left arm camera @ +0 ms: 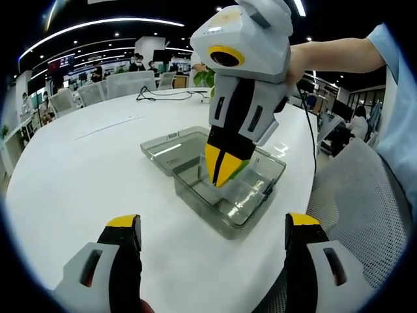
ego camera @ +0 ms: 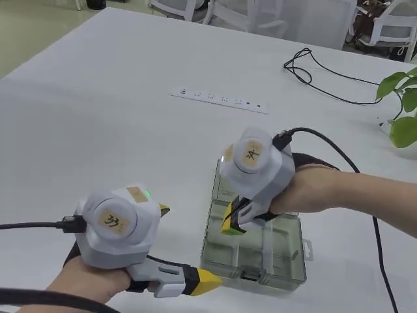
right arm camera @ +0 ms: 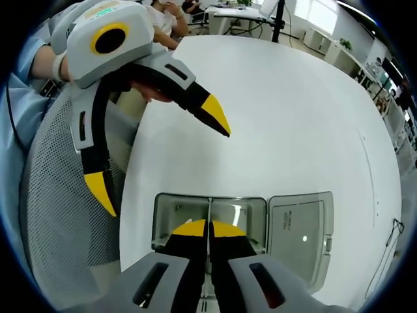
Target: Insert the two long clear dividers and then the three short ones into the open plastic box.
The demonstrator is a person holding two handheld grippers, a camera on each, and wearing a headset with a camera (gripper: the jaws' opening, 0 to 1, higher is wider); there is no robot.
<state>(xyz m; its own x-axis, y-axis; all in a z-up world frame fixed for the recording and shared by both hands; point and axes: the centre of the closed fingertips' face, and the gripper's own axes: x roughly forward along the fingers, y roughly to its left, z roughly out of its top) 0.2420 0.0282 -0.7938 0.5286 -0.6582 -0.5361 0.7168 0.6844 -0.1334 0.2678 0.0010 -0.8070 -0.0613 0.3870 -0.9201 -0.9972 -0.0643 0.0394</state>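
The clear plastic box [ego camera: 210, 251] lies open on the white table, its lid [right arm camera: 300, 228] folded flat beside it. My right gripper [ego camera: 230, 225] hangs tip-down over the box's left half, shut on a thin clear divider [right arm camera: 210, 207]. The divider shows as a fine line running from the jaws across the box's inside. In the left gripper view the right gripper [left arm camera: 223, 171] points down into the box [left arm camera: 225, 215]. My left gripper [ego camera: 186, 244] is held low at the table's near edge, left of the box, open with nothing between its fingers. It also shows as the left gripper [right arm camera: 163, 160] in the right gripper view.
A white power strip [ego camera: 218, 100] lies mid-table beyond the box. A black cable [ego camera: 313, 72] loops at the back right, near a green plant [ego camera: 404, 107]. Chairs stand past the table's far edge. The table [ego camera: 98, 117] stretches wide to the left.
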